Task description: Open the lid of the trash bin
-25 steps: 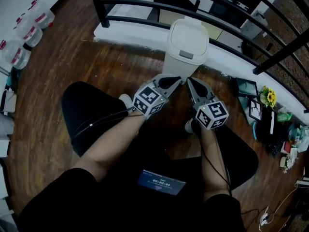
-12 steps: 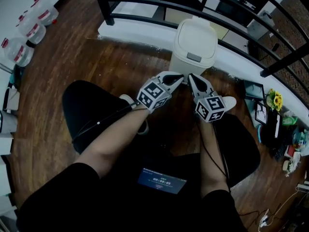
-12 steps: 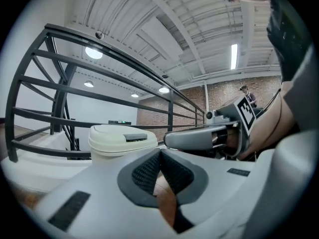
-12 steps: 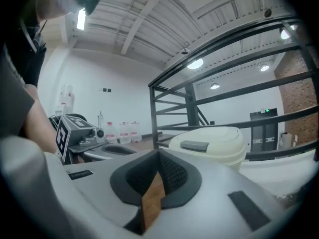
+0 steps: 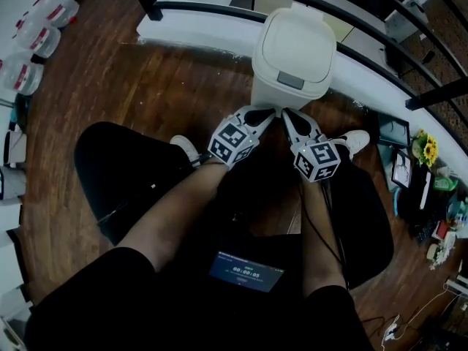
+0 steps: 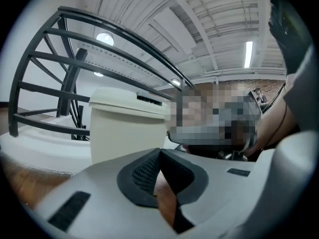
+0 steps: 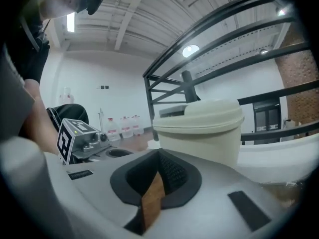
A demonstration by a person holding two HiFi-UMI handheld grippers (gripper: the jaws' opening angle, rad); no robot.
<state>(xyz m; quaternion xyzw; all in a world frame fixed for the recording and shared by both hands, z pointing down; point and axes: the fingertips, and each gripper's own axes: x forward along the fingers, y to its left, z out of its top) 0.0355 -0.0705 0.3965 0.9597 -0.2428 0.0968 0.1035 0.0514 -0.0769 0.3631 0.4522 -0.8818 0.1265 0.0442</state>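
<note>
Seated person facing a cream trash bin [image 5: 291,64] that stands on the wooden floor [image 5: 146,93] at 12 o'clock, its back close against a white ledge [image 5: 197,29] and the black railing [image 5: 219,9] above it. The lid [image 5: 296,39] is down on the bin's body, and its grey push panel [image 5: 290,81] faces the person. Open floor lies from 9 to 11 o'clock of the bin, bounded at the far 10 o'clock corner by a row of water bottles [image 5: 33,39]. The side from 3 to 4 o'clock is crowded by picture frames [image 5: 401,168] and small clutter along the ledge. Both forearms reach forward over the knees and converge, so the two tools form a narrow V pointing at the bin's lower front. The left gripper [image 5: 259,115] angles toward 1 o'clock and the right gripper [image 5: 290,121] toward 11 o'clock, their tips near each other just beside the bin's base and below the push panel. Whether either tip touches the bin cannot be told. In each gripper view the two dark pads meet at the tip with nothing between them, and only floor shows through the wedge behind the pads. A white shoe [image 5: 355,142] rests at 3 o'clock of the right gripper, and a small lit screen [image 5: 246,272] lies on the lap at 6 o'clock.
</note>
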